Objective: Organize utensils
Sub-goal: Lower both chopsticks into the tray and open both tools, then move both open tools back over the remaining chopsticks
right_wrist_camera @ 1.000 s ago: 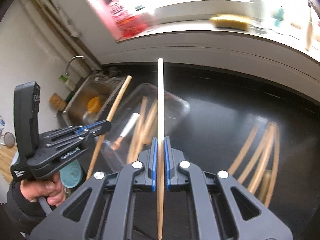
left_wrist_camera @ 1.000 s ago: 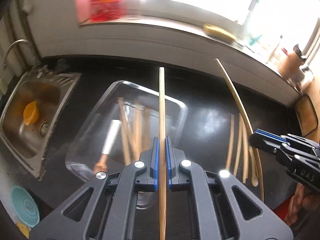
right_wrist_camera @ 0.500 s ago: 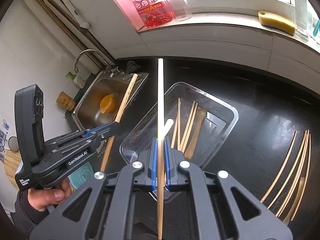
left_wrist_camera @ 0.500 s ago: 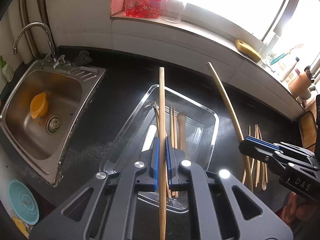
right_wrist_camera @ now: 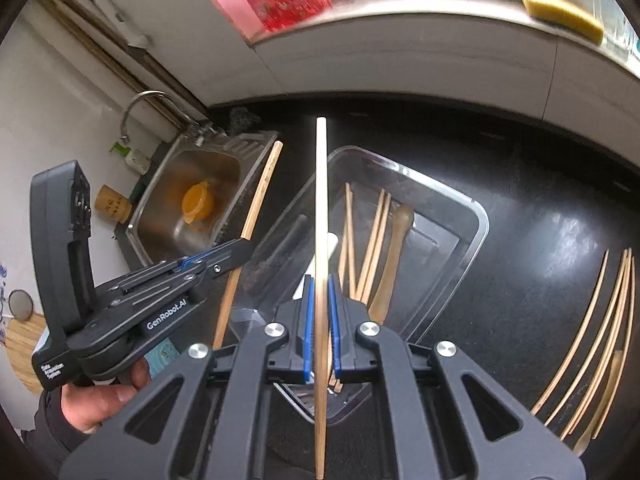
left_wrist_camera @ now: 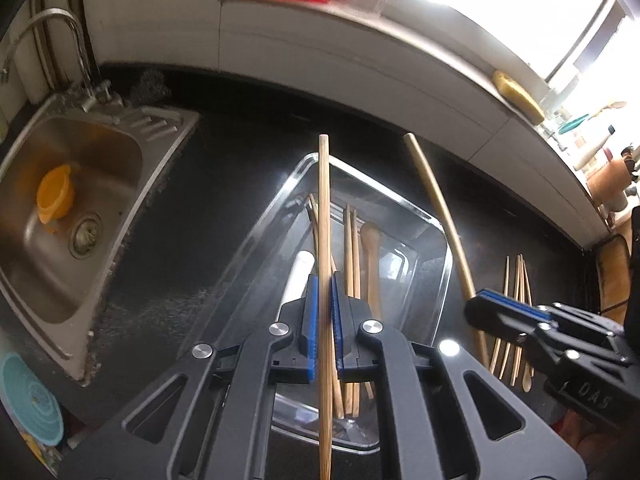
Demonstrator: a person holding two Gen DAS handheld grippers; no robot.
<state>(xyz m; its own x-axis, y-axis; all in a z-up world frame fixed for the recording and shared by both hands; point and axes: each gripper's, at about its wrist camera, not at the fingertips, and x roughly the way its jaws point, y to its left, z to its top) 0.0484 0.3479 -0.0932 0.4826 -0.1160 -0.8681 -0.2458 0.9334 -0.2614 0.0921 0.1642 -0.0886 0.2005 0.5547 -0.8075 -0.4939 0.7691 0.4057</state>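
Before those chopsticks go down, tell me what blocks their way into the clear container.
Nothing visible does. Each tongs, left and right, grips one chopstick above the lidless clear container; only utensils already inside lie below.

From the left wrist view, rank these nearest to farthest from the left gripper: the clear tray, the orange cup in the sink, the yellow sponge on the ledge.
From the left gripper:
1. Clear tray, directly beneath and ahead.
2. Orange cup, off to the left in the sink.
3. Yellow sponge, far right on the ledge.
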